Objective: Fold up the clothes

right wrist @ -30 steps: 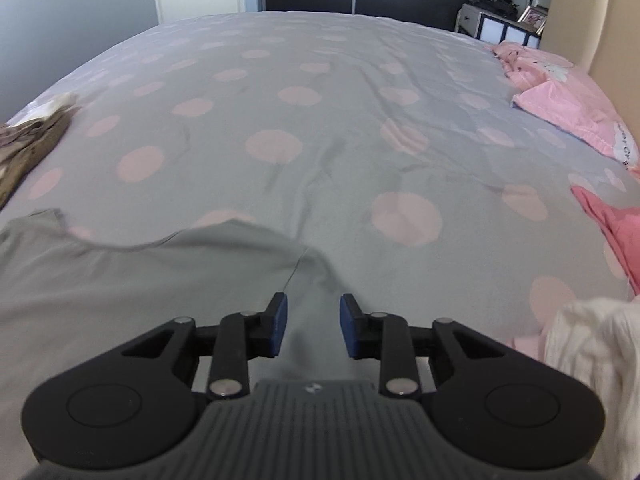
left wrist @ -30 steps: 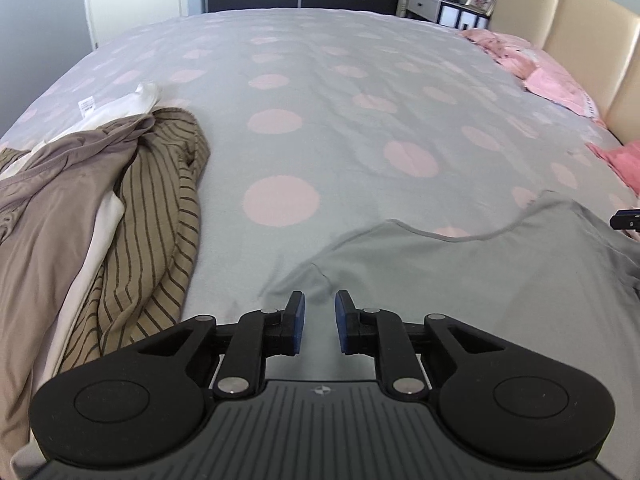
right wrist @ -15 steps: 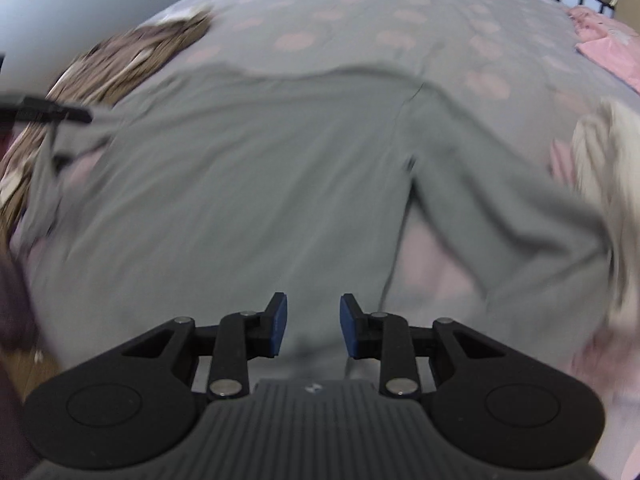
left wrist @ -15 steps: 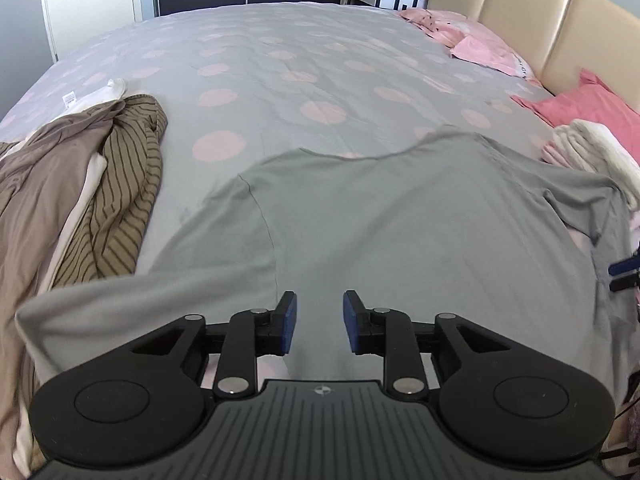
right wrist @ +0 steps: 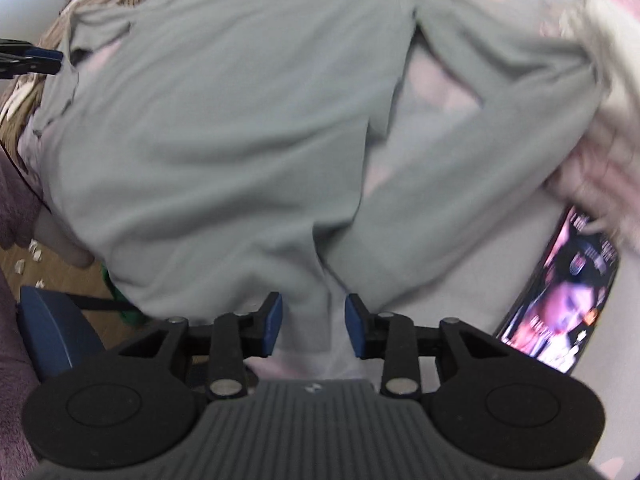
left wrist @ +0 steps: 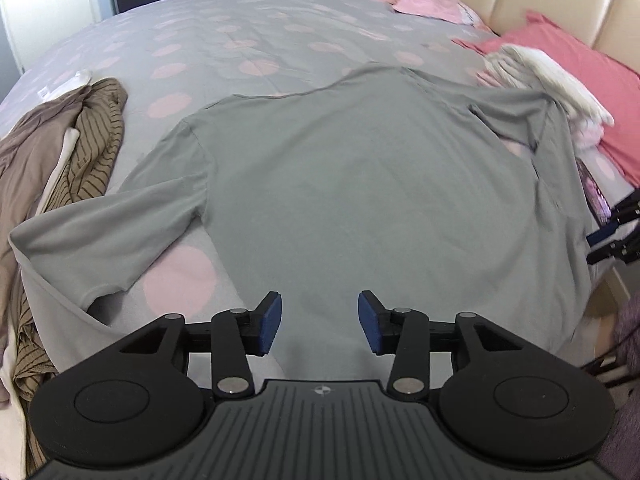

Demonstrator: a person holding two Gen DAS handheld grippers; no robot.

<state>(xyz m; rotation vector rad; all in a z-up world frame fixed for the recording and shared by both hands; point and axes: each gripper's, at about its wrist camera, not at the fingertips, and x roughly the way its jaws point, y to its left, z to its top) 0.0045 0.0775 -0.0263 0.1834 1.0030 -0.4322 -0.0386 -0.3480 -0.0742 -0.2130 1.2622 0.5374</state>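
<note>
Looking through the right wrist camera, we find everything smeared by blur: the grey shirt [right wrist: 224, 128] fills the view, but its hem and neckline are hard to trace, and the pale heap at the upper right cannot be named with any certainty. A phone [right wrist: 560, 292] with a lit screen lies on the bed near its right edge, its picture too smeared to read.

The left wrist view is sharp. There the grey shirt [left wrist: 360, 184] lies spread flat across the near half of the bed [left wrist: 248, 28], neckline toward the far edge, one sleeve angled out to the left, the other reaching up to a cream garment [left wrist: 548, 76] beside a red pillow [left wrist: 592, 80]. Its lower hem is hidden behind the tool body. A striped brown garment [left wrist: 92, 148] is bunched along the bed's left edge, partly cut off by the frame.

Our left gripper [left wrist: 320, 316] hovers low over the shirt's lower part, jaws spread wide and empty. Our right gripper [right wrist: 314, 322] is held over the shirt by its right side seam, jaws likewise apart, gripping nothing.
</note>
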